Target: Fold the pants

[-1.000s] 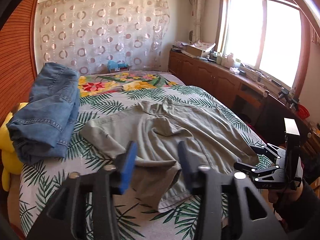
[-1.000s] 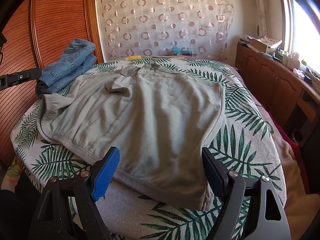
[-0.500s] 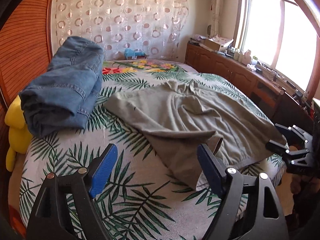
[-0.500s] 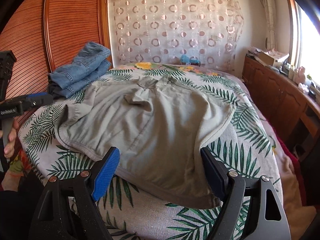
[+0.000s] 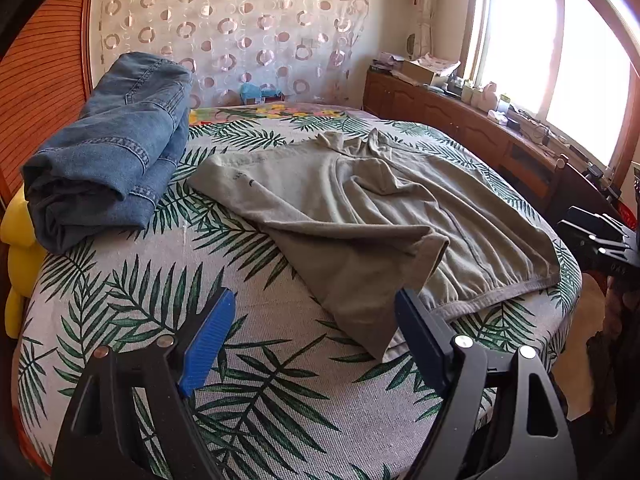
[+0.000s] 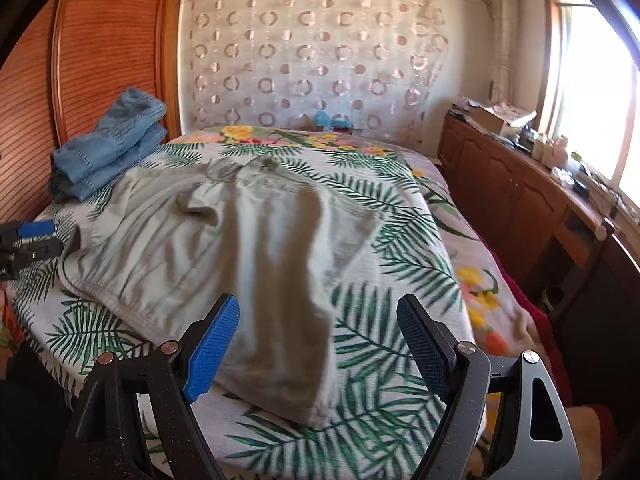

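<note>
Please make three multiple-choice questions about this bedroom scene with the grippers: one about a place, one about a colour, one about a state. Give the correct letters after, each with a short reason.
1. Where does the folded pair of jeans lie?
A. on the bed, beside the wooden wall panel
B. on the window cabinet
C. on the floor

2. What colour are the pants spread on the bed?
A. red
B. grey-green
C. black

3. How is the left gripper now?
A. shut on the pants
B. shut on the jeans
C. open, holding nothing

Answers:
1 A: the jeans rest on the bedspread at the side near the panel.
2 B: the cloth is a pale grey-green.
3 C: its jaws stand wide apart over the bedspread, with only a pant corner lying near one finger.
</note>
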{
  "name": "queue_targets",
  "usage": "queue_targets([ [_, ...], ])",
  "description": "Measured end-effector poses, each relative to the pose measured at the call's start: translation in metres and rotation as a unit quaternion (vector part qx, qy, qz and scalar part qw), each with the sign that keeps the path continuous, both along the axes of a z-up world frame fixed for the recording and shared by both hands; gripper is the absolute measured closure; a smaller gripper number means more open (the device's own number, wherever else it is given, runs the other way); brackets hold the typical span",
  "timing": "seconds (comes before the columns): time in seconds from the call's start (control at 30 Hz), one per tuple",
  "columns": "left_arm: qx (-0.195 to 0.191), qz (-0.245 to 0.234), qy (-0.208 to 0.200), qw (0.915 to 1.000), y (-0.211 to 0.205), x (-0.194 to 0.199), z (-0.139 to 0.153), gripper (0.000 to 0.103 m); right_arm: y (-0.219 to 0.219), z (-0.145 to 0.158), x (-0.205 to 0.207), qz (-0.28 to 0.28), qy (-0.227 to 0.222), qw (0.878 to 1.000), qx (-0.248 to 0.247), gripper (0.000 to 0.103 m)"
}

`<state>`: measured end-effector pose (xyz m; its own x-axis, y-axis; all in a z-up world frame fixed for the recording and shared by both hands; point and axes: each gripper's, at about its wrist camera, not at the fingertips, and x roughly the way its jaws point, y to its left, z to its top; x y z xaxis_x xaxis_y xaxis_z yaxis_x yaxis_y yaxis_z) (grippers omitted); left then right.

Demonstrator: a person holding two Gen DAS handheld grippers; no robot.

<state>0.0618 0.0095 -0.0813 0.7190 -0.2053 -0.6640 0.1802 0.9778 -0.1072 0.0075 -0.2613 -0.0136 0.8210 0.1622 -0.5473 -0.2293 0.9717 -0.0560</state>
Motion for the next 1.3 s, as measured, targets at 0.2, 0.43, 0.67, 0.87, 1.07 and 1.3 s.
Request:
queue_targets([
  [0.2, 0.001, -0.001, 0.006, 1.0, -0.002, -0.002, -0.006, 0.021, 0.002, 0.001, 0.0, 0.003, -0.001, 1.0, 0.012, 0.02],
  [0.43, 0.002, -0.002, 0.01, 0.9999, -0.003, -0.005, -0.01, 0.021, 0.004, 0.007, 0.011, 0.018, 0.001, 1.0, 0.017, 0.03],
  [0.67, 0.012, -0.007, 0.027, 0.9995, -0.008, -0.003, -0.023, 0.021, 0.011, 0.011, 0.029, 0.037, -0.001, 0.999, 0.018, 0.039],
  [0.87, 0.02, -0.007, 0.019, 0.9996, -0.01, -0.004, -0.024, 0.021, 0.044, 0.015, 0.029, 0.09, 0.003, 0.995, 0.038, 0.043],
  [1.07, 0.017, -0.01, 0.018, 0.9997, -0.006, -0.005, -0.024, 0.021, 0.086, -0.004, 0.037, 0.147, 0.033, 0.988, 0.044, 0.054],
  [1.3, 0.012, -0.009, 0.017, 0.9997, -0.003, -0.008, -0.024, 0.021, 0.124, -0.02, 0.05, 0.208, 0.074, 0.974, 0.058, 0.068],
])
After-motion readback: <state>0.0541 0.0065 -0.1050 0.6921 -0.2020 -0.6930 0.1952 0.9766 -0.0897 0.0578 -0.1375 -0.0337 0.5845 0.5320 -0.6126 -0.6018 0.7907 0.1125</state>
